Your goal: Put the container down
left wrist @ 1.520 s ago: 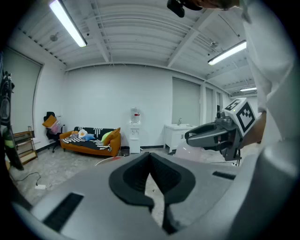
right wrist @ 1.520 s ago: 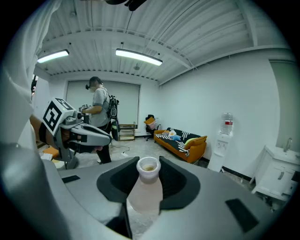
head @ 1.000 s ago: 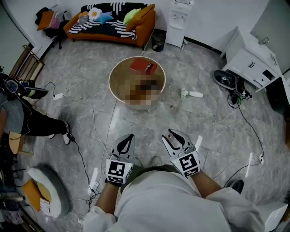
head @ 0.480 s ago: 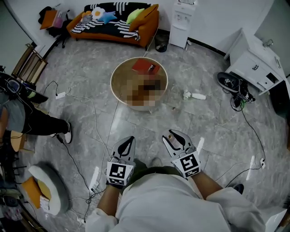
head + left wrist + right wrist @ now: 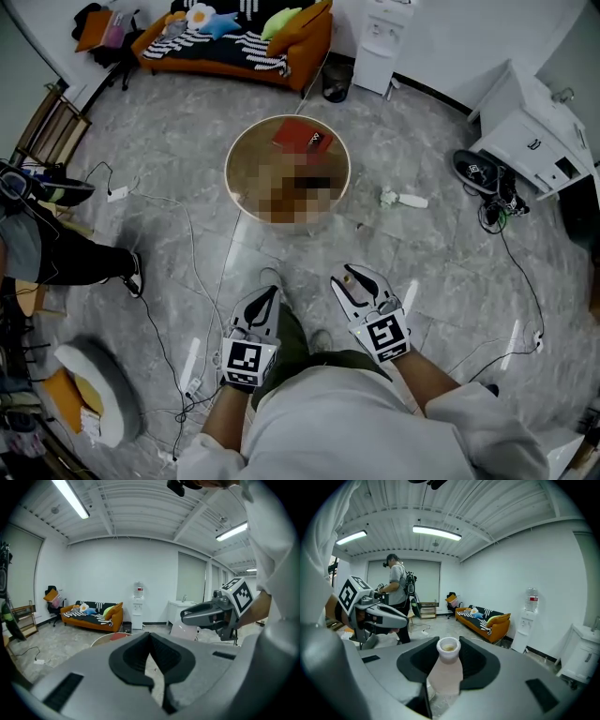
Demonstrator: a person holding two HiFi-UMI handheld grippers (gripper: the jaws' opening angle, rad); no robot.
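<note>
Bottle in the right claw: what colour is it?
Pale pinkish bottle with a white neck, best seen in the right gripper view.

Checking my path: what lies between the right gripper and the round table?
In the head view, only bare grey floor lies between the right gripper and the round table.

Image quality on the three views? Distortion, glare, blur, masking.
Head view: wide-angle bend at the edges, even light, mosaic patch over the middle of the round table. Left gripper view: strong fisheye, dark corners, ceiling tube blown out. Right gripper view: same fisheye; bottle in the right claw looks slightly soft.
</note>
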